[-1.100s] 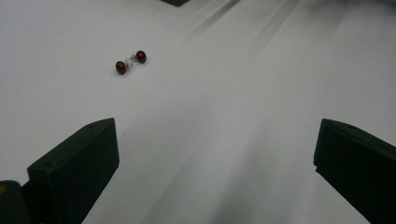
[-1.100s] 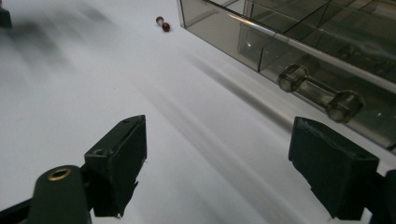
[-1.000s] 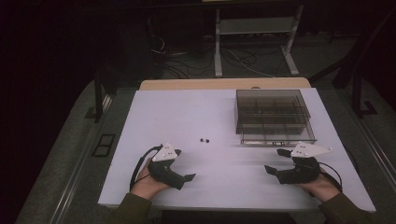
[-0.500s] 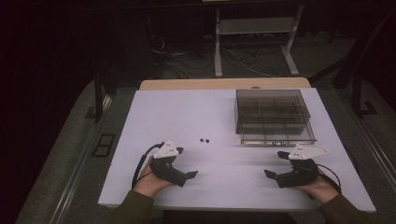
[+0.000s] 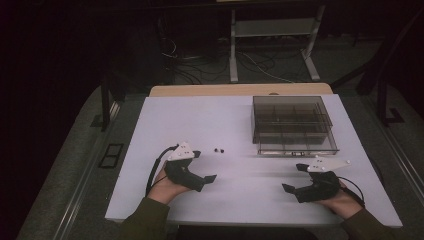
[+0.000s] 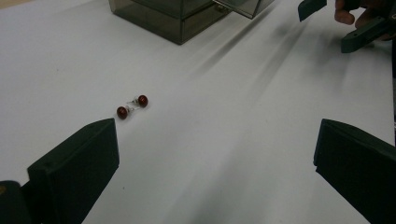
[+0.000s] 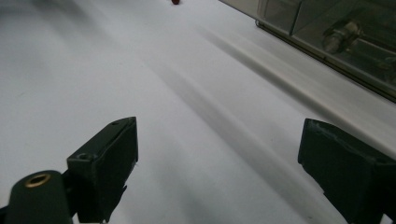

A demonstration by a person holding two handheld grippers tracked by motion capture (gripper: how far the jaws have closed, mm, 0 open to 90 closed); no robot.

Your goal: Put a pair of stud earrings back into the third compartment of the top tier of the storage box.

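Observation:
Two small dark red beads on short pins (image 5: 219, 150) lie together on the white table (image 5: 200, 120), left of a smoked clear compartment box (image 5: 292, 125). My left gripper (image 5: 204, 165) rests near the front left, open, with the beads just beyond its far jaw. In the left gripper view the beads (image 6: 132, 106) lie ahead of the left jaw, and the gripper (image 6: 215, 172) holds nothing. My right gripper (image 5: 292, 177) is open at the front right, just in front of the box. The right gripper view shows its jaws (image 7: 219, 172) wide apart over bare table.
The box (image 6: 182, 14) stands at the table's back right; its front wall with a small latch (image 7: 336, 32) is close to the right gripper. The right gripper (image 6: 338, 21) appears far off in the left gripper view. Frames and cables lie on the dark floor beyond.
Both hands shifted only slightly: the left gripper edged right toward the beads, and the right gripper drew a little nearer the front edge. Both stayed open.

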